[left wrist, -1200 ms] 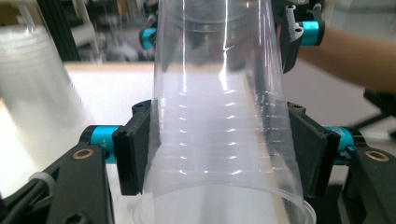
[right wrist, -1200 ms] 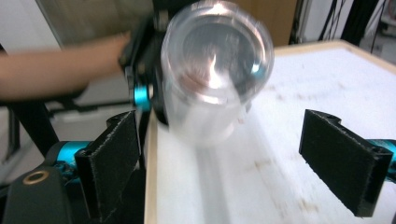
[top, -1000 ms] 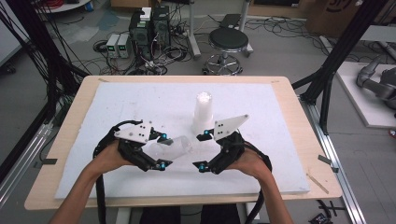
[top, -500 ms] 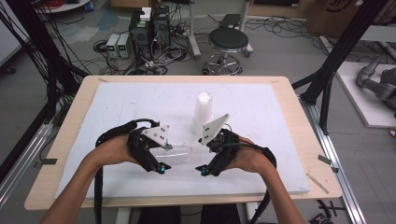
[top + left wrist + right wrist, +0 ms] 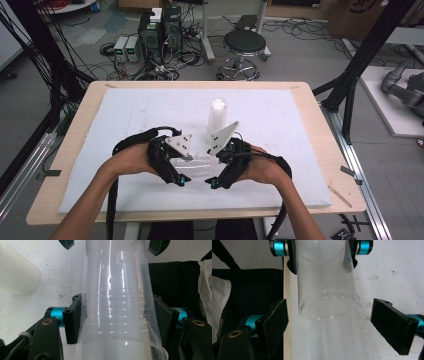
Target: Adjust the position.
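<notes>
White foam covers the desk (image 5: 125,115), and a white cup stack (image 5: 217,116) stands at upper centre. Low in the frame, the left claw (image 5: 117,320) clamps a clear plastic cup (image 5: 117,302) lying sideways (possibly several nested). The right claw (image 5: 332,325) gapes wide around its far end. Likely next: closing, then pulling one cup free.

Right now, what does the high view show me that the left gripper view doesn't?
The high view adds the surroundings: a stool and the whole table. The left gripper view adds close detail: the left tongs pressing both sides of the clear cup, ridges catching light. Both share that cup and the white cup stack.
</notes>
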The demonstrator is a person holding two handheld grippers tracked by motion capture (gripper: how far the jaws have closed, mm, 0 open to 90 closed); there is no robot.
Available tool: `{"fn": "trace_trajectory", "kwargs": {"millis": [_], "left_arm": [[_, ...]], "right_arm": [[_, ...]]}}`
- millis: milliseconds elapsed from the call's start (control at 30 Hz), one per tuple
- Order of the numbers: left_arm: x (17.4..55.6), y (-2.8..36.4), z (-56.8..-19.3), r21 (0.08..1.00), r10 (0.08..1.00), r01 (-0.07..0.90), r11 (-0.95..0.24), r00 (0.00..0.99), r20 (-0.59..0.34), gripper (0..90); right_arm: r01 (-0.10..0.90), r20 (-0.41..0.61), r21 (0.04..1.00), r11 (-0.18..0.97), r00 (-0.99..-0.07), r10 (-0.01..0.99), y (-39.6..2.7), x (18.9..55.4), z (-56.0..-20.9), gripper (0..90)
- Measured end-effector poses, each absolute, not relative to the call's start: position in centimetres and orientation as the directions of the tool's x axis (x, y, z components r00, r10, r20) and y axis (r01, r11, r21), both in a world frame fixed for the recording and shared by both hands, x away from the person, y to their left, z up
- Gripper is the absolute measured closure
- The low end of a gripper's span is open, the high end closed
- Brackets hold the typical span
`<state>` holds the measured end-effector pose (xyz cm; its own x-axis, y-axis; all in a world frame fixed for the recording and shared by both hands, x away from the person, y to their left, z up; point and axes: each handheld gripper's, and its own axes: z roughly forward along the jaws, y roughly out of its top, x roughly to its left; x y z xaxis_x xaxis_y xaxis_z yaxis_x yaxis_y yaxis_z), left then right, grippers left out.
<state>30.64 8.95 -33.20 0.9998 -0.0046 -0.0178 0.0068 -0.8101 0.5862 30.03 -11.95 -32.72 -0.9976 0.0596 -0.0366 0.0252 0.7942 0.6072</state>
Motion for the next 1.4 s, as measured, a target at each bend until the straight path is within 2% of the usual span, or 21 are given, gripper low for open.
{"fn": "trace_trajectory", "kwargs": {"millis": [267,300,333,400,700,733,767,800,833,967,1100,1400], "left_arm": [[30.7,8.5,-33.3,0.588,-0.007,0.01,-0.809,1.0,-0.026,35.1],[30.6,8.5,-33.4,0.594,-0.008,0.01,-0.804,1.0,-0.027,35.1],[30.6,8.4,-33.3,0.595,-0.012,0.007,-0.804,1.0,-0.028,35.1],[30.6,8.4,-33.3,0.584,-0.022,-0.005,-0.812,1.0,-0.022,35.2],[30.6,8.7,-33.7,0.606,-0.009,0.009,-0.796,1.0,-0.028,34.0],[30.7,8.7,-33.8,0.616,-0.011,0.008,-0.788,1.0,-0.027,30.8],[30.7,8.8,-33.8,0.625,-0.011,0.02,-0.78,0.999,-0.046,21.5],[30.8,8.9,-33.8,0.627,-0.005,0.045,-0.778,0.997,-0.077,7.7],[30.8,9.0,-33.8,0.635,-0.011,0.049,-0.771,0.996,-0.091,7.3],[30.8,9.4,-33.6,0.642,-0.032,0.007,-0.767,0.998,-0.049,13.5],[30.8,9.7,-33.3,0.669,-0.019,0.012,-0.743,0.999,-0.04,13.8],[30.6,14.2,-34.2,0.898,0.097,0.06,-0.436,0.995,-0.019,12.4]], "right_arm": [[0.017,-0.025,0.632,0.775,-0.999,0.042,-11.6,30.0,-32.6,17.6],[0.015,-0.023,0.636,0.772,-0.999,0.039,-11.5,30.0,-32.6,22.7],[0.005,-0.023,0.638,0.77,-0.999,0.026,-11.5,29.9,-32.5,32.3],[-0.003,-0.027,0.642,0.767,-0.999,0.018,-11.3,29.8,-32.5,41.9],[0.004,-0.025,0.641,0.768,-0.999,0.026,-11.1,30.1,-32.7,44.1],[0.008,-0.022,0.64,0.769,-0.999,0.029,-11.1,30.1,-32.7,44.2],[0.008,-0.025,0.64,0.769,-0.999,0.032,-11.1,30.1,-32.7,44.3],[0.012,-0.027,0.638,0.77,-0.999,0.037,-11.1,30.1,-32.7,44.3],[0.01,-0.029,0.637,0.77,-0.999,0.037,-11.2,30.2,-32.7,44.3],[0.019,-0.02,0.646,0.763,-0.999,0.042,-11.5,30.2,-32.7,44.3],[0.021,-0.023,0.654,0.756,-0.999,0.047,-11.7,30.3,-32.7,44.2],[0.063,0.011,0.784,0.617,-0.996,0.088,-14.5,30.1,-33.9,44.2]]}}
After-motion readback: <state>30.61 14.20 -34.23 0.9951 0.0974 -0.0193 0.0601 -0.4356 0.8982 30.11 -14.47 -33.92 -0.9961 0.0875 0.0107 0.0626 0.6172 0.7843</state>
